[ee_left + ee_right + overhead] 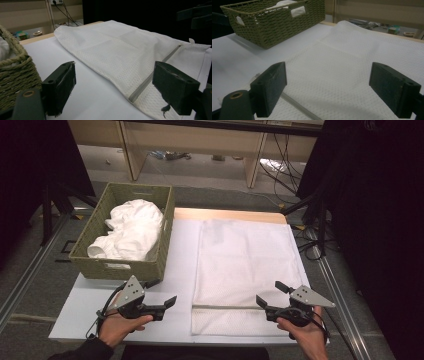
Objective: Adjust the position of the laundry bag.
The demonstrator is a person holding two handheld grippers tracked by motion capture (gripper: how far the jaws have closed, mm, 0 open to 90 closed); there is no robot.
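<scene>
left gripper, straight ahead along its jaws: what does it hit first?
Probably the white mesh laundry bag, near its grey zipper at the near end. The left gripper is open and points across the table toward it. Depth is unclear, so it might skim above the bag.

Open tool [328, 92] over mesh bag [352, 67]

Matt white mesh-cloth bag [245, 270]; rough woven wicker basket [120, 265]; smooth table [85, 305].

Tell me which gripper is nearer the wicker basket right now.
Left. The left gripper sits just below the wicker basket's near wall; the right gripper is far across, over the mesh bag's near right corner.
</scene>
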